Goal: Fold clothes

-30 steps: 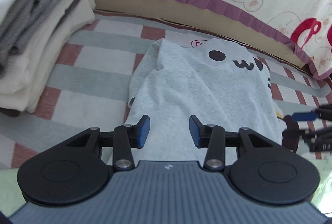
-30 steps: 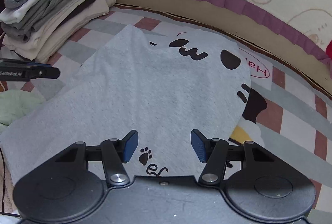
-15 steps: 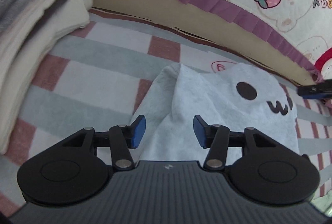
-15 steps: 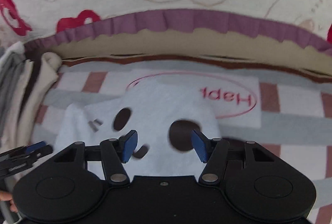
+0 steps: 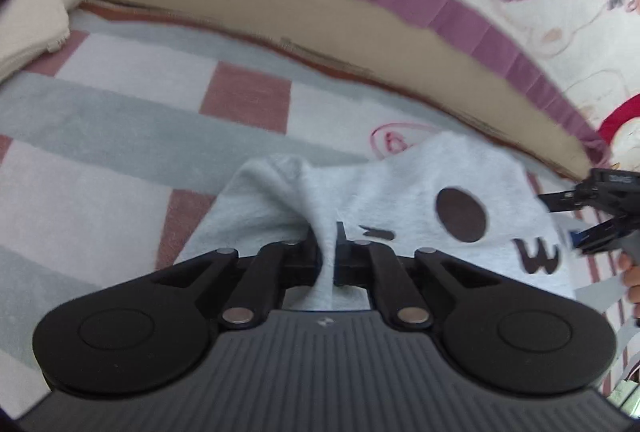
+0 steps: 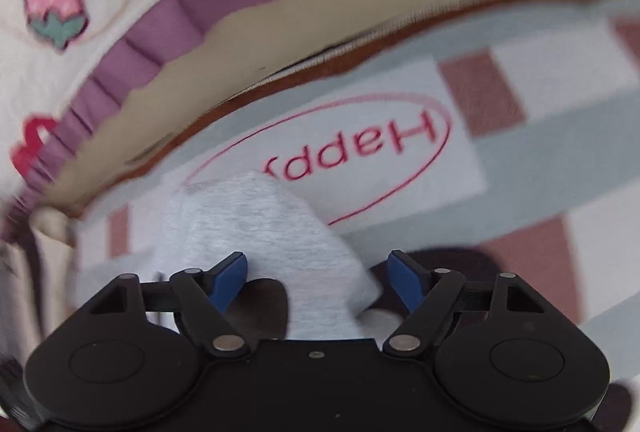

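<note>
Fabric bunches at six o'clock as our left gripper [image 5: 328, 252] pinches the grey shirt [image 5: 400, 184] edge on the checked mat [image 5: 120, 112]; our right gripper [image 6: 316, 276] is opening over the three o'clock corner, ready to fold.

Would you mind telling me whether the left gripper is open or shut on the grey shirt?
Shut on it: the left gripper pinches a raised fold of the grey shirt between its closed fingers.

pale grey shirt [image 5: 400, 184], checked blanket [image 5: 120, 120]
</note>
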### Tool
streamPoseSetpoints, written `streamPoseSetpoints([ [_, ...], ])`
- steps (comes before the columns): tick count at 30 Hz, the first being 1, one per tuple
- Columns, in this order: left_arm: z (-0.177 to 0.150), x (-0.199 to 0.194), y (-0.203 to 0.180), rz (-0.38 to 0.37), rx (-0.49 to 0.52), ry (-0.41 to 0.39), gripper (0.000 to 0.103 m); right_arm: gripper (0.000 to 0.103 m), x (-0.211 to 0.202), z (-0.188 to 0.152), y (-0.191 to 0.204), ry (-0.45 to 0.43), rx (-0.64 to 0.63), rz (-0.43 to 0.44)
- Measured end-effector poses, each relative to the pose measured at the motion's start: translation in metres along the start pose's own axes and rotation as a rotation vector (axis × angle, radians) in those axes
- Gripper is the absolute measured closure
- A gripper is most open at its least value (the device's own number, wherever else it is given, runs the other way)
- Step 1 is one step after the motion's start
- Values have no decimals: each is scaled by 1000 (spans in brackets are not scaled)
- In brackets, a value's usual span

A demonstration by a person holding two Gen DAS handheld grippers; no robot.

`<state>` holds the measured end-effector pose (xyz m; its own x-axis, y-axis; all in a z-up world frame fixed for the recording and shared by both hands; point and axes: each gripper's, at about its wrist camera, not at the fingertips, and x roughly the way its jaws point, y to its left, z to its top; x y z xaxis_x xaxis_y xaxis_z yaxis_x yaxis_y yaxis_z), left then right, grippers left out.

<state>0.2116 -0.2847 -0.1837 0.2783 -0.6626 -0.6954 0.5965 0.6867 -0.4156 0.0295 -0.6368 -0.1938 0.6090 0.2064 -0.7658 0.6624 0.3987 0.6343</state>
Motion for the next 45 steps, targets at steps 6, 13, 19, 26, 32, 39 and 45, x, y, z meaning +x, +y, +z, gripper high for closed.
streamPoseSetpoints([
  [6,-2,-77,3,-73,35,-91,100,89,-22,-46,12,-116,-53,269],
  [13,-65,-136,17,-1,80,0,100,90,-42,-195,92,40,-613,305],
  [19,-112,-149,73,61,-100,142,98,93,1,-276,108,284,-851,182],
  [26,-98,-171,64,-24,-51,1,96,64,-18,-270,108,335,-884,112],
  [32,-93,-163,53,111,116,9,71,49,-87,-210,99,72,-673,187],
  [39,-55,-138,74,-11,70,-45,69,44,-50,-170,81,-90,-462,-81],
  [45,-38,-80,80,-34,20,-15,68,73,14,-155,53,37,-105,-142],
])
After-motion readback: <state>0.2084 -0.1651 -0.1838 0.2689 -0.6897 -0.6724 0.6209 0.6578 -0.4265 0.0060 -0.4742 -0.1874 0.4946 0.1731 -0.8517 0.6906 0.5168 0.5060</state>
